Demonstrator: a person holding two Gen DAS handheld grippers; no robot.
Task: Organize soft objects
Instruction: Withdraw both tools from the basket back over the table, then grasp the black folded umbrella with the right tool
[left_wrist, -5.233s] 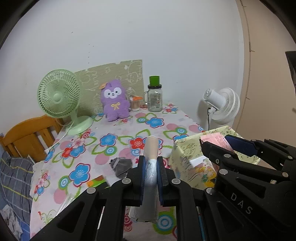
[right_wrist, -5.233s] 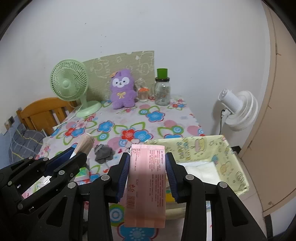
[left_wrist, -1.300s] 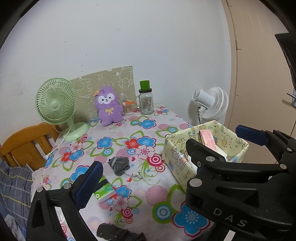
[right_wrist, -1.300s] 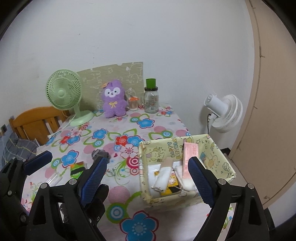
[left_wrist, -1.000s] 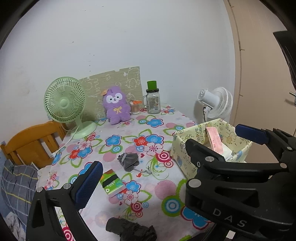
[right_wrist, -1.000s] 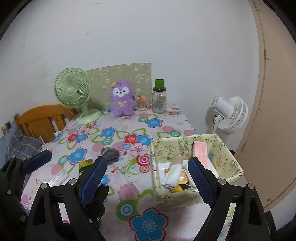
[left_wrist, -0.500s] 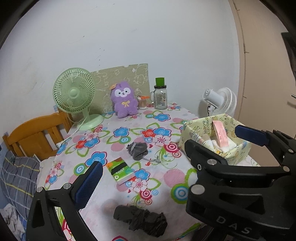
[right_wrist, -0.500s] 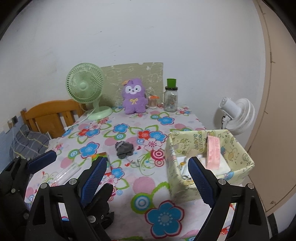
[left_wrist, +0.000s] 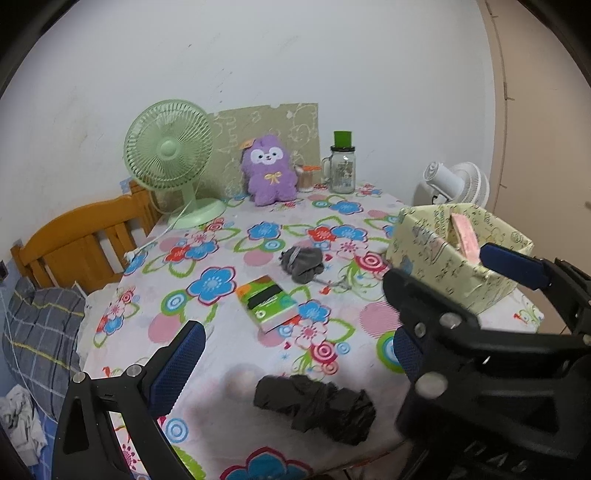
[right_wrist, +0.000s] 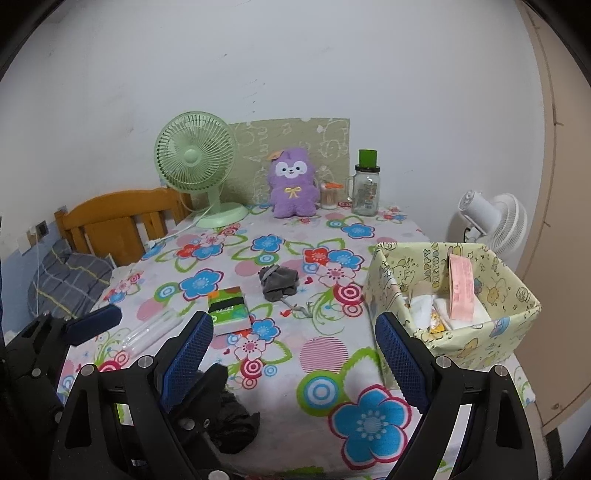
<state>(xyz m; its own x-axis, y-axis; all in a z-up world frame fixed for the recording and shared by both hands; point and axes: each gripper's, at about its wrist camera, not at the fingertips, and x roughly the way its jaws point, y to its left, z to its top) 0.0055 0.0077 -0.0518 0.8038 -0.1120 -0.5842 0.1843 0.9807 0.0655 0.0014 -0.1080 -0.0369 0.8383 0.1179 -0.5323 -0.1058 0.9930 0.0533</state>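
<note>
Swinging off the box, both grippers hang released and empty; the roll and pink pack, clamped secs ago, now sit inside it. L gripper faces the black bundle at 6 o'clock, likely next; R gripper idle.

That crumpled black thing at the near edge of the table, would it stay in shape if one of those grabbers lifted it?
Probably not. The black bundle looks wrinkled and lumpy like thin plastic or cloth, so it would likely sag and unfold. It seems light for its size, lying flat on the tablecloth. Its creased surface might slip between pads.
</note>
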